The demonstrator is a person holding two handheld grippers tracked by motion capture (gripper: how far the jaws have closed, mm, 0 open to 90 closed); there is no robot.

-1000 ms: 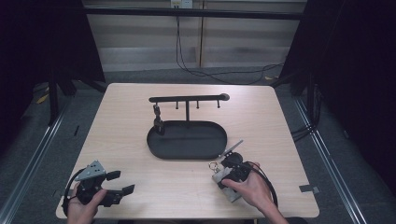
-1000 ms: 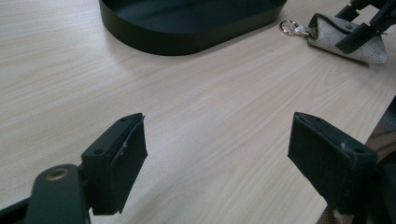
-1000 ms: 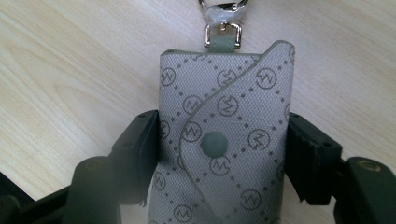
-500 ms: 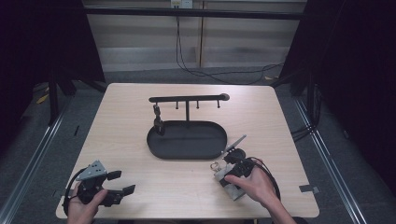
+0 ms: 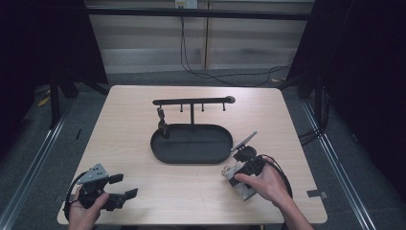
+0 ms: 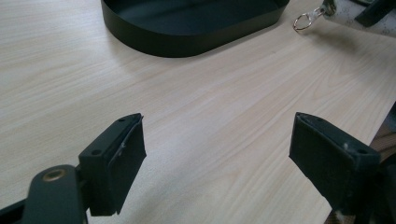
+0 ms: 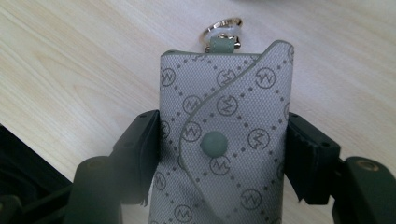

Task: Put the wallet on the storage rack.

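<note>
A grey patterned key pouch [image 7: 224,116] with a snap button and a metal ring [image 7: 223,29] sits between the jaws of my right gripper [image 7: 222,156], which press on both its sides. In the high view the right gripper [image 5: 250,159] is at the front right of the table, and the pouch [image 5: 244,141] points toward the black oval tray [image 5: 191,160]. My left gripper [image 5: 122,186] rests at the front left, open and holding nothing. From the left gripper [image 6: 217,154] view the pouch's ring [image 6: 303,21] shows far off.
A black T-shaped hook rack [image 5: 191,101] rises from the tray, with a small dark item [image 5: 163,120] hanging from its leftmost hook. Bare wooden table [image 5: 143,110] surrounds the tray [image 6: 187,42]. Cables and dark floor lie beyond the edges.
The right hand has shifted slightly right and away, and the pouch tip now reaches nearer the tray's right end. The left gripper has stayed put.
</note>
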